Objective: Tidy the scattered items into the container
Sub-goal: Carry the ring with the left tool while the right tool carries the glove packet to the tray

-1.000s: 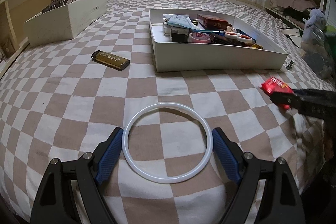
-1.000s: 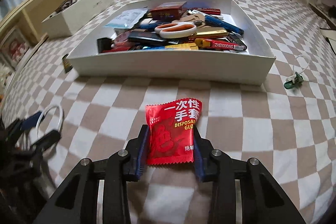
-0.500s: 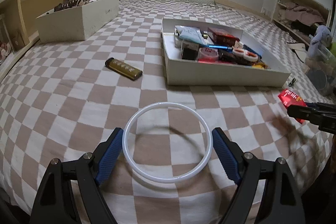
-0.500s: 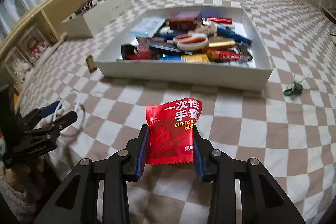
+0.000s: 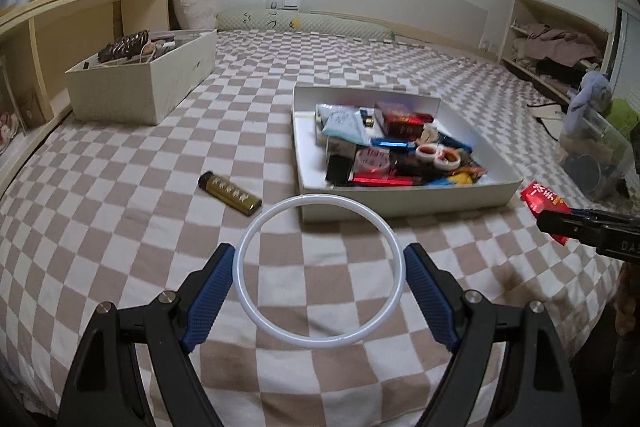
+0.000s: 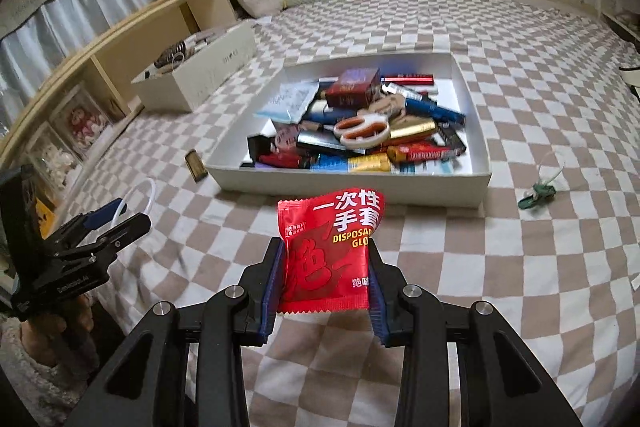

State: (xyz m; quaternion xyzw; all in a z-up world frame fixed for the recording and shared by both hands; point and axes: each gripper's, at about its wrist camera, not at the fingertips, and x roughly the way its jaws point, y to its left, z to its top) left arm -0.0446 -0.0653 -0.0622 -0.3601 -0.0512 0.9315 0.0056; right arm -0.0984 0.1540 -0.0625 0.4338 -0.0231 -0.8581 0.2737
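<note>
In the left wrist view, our left gripper [image 5: 319,277] holds a white ring [image 5: 319,271] across its width, the blue pads [image 5: 210,293] pressing on the ring's two sides above the checkered bedspread [image 5: 120,227]. Beyond the ring stands the white tray [image 5: 404,205], crowded with small items. A gold lighter [image 5: 230,193] lies on the bedspread to the tray's left, apart from it. At the right edge our right gripper [image 5: 550,217] comes in with a red packet [image 5: 542,201].

In the right wrist view, our right gripper [image 6: 323,281] pinches the red packet [image 6: 328,251] by its side edges, held off the bed just in front of the tray [image 6: 348,187]. Orange-handled scissors [image 6: 362,131] lie on top of the tray's pile. A small green clip [image 6: 536,195] sits on the bedspread to the tray's right. At left, our left gripper [image 6: 114,217] carries the ring [image 6: 138,197].
</note>
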